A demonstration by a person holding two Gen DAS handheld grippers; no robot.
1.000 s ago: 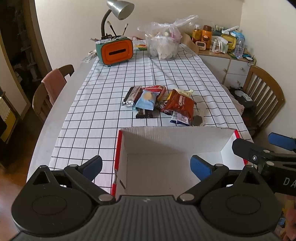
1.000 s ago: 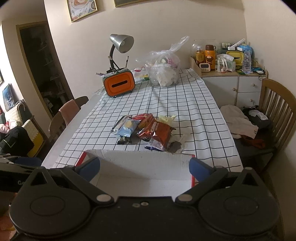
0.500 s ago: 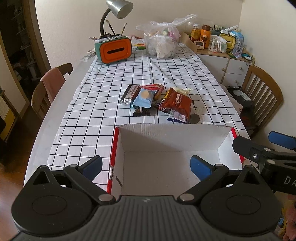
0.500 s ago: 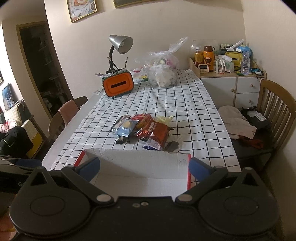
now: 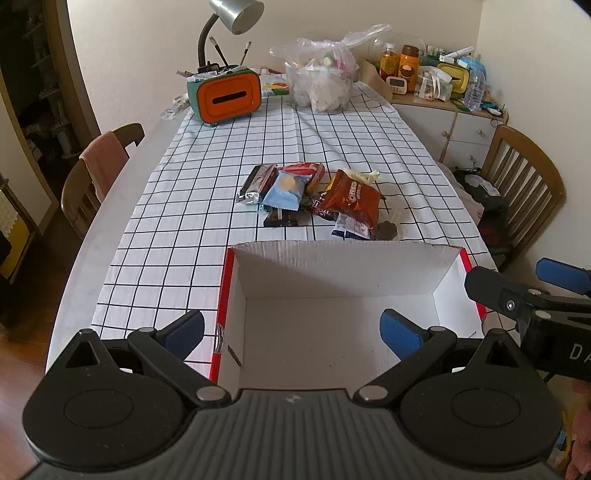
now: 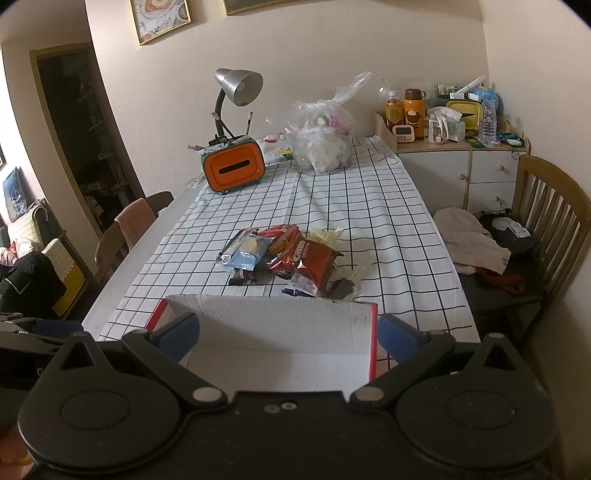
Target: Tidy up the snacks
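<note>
A heap of snack packets lies mid-table on the checked cloth: a red-brown Oreo bag (image 5: 351,199) (image 6: 310,258), a light blue packet (image 5: 286,190) (image 6: 249,253), a silver-dark wrapper (image 5: 256,182) and a red packet (image 5: 308,171). Nearer to me stands an empty white cardboard box with red outer sides (image 5: 343,266) (image 6: 273,314). My left gripper (image 5: 291,330) hovers open over the box's near left part, holding nothing. Open too, my right gripper (image 6: 286,330) hangs above the box's near edge and shows at the right of the left wrist view (image 5: 524,288).
At the far end stand an orange tissue box (image 5: 227,96), a desk lamp (image 5: 232,14) and a filled clear plastic bag (image 5: 325,81). Wooden chairs flank the table (image 5: 524,192) (image 5: 96,173). A cluttered cabinet (image 6: 461,162) stands far right.
Both cameras have drifted slightly back and up, so the box and the snack heap sit a bit farther away. Both grippers stay open and nothing was grasped.
</note>
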